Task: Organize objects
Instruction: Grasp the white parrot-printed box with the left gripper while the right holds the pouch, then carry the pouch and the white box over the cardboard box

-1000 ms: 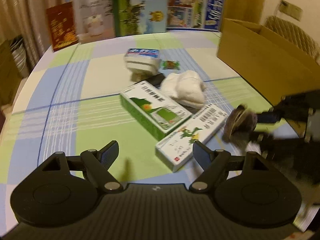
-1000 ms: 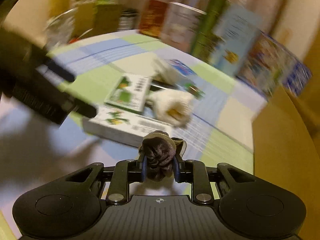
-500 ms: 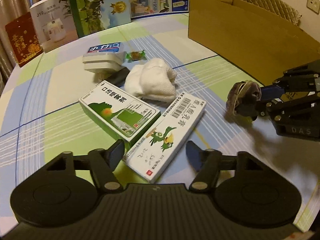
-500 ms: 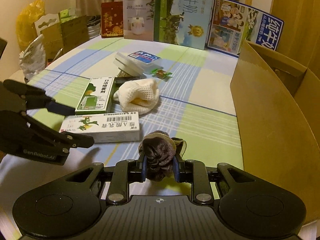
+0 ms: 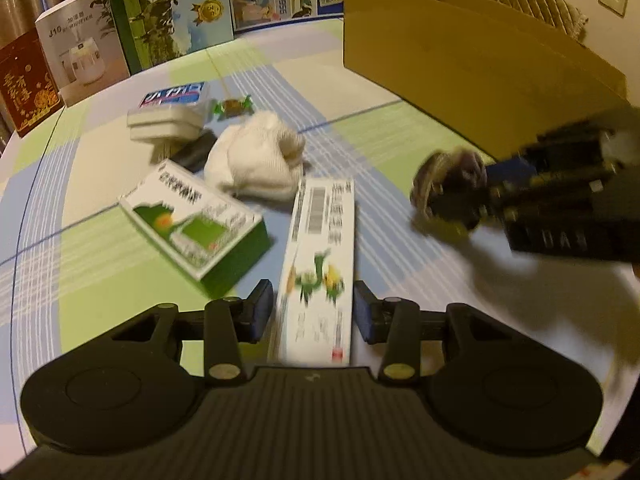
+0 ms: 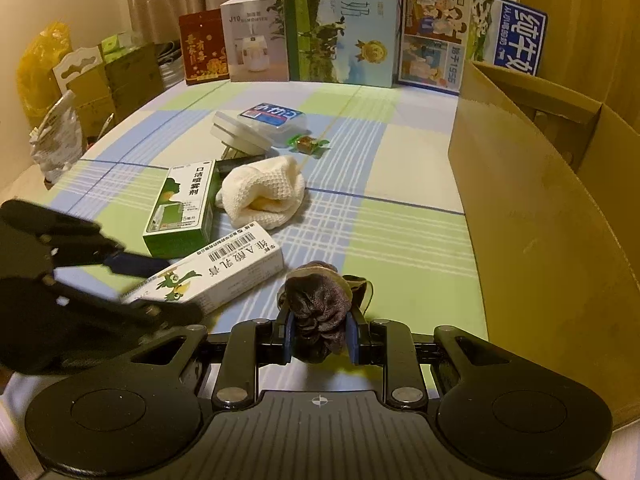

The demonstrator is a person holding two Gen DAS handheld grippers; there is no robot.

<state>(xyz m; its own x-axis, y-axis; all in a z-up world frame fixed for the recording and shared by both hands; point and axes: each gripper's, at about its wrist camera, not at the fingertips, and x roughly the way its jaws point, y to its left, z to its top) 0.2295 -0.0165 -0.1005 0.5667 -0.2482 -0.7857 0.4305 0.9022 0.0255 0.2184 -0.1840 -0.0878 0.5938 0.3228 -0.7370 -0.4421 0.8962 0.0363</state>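
Note:
A long white medicine box (image 5: 320,220) (image 6: 224,268) lies on the checked tablecloth. Its near end sits between the fingers of my left gripper (image 5: 314,312) (image 6: 156,288), which touch both of its sides. My right gripper (image 6: 319,332) (image 5: 472,196) is shut on a dark brown fabric bundle (image 6: 316,304) (image 5: 448,184), held just above the cloth to the right of the white box. An open cardboard box (image 6: 540,240) (image 5: 460,60) stands at the right.
A green medicine box (image 5: 192,224), a white waffle cloth (image 5: 256,164), a wrapped candy (image 5: 232,106) and a white case with a blue label (image 5: 172,108) lie mid-table. Tall cartons (image 6: 340,20) line the far edge. Bags and boxes (image 6: 80,80) crowd the left.
My left gripper moved forward over the near end of the white box and narrowed onto it; the box turned slightly. The right gripper still holds the brown bundle.

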